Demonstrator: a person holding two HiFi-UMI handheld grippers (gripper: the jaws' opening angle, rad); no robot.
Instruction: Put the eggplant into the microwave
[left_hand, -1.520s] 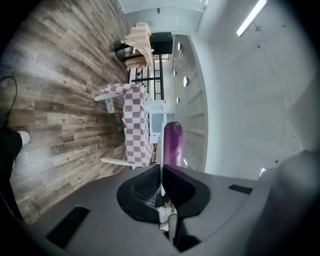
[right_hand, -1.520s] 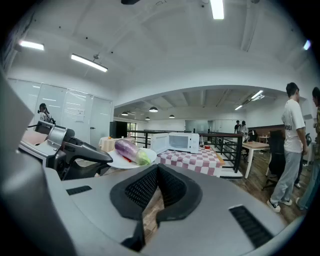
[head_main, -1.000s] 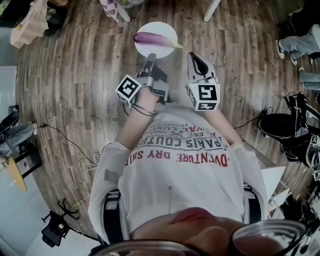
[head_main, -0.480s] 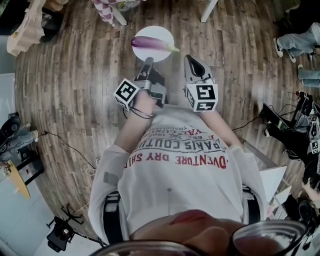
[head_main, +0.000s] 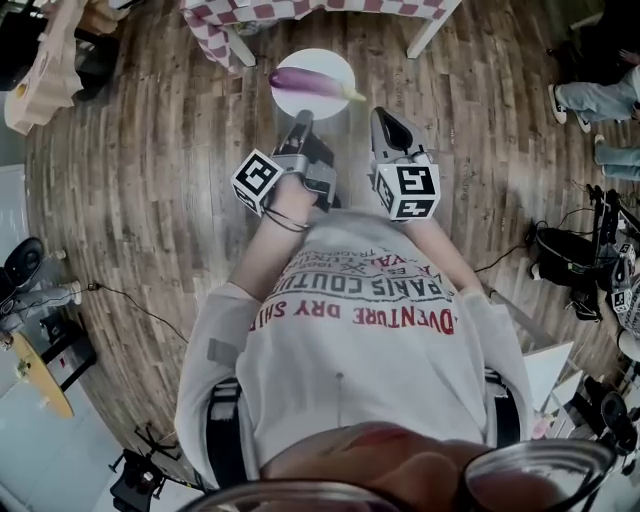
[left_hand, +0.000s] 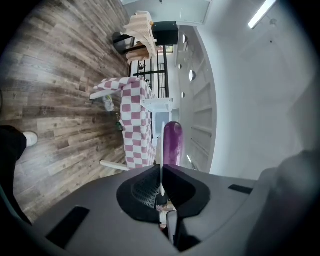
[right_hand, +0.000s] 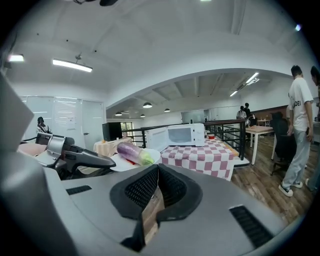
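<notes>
The left gripper (head_main: 300, 122) is pinching the rim of the white plate (head_main: 318, 58) bearing the eggplant (head_main: 305, 82); the right gripper (head_main: 386, 120) is hanging shut and empty alongside; seemingly the carry is in hand, next calling for a level approach to the microwave (right_hand: 182, 135) on the checked table (right_hand: 202, 157)

Your top (head_main: 360, 350): pale grey, long-sleeved, with lines of dark and red block lettering across the chest. A small grey patch (head_main: 222, 351) sits on the left sleeve.

Left gripper (head_main: 303, 120): grey body, dark tapered tip. The left cube (head_main: 257, 181) carries black-and-white square markers. A thin black cable (head_main: 283, 222) loops behind it.

Right gripper (head_main: 386, 116): pale grey shell, black inner faces. The right cube (head_main: 410, 192) is marked the same way.
</notes>
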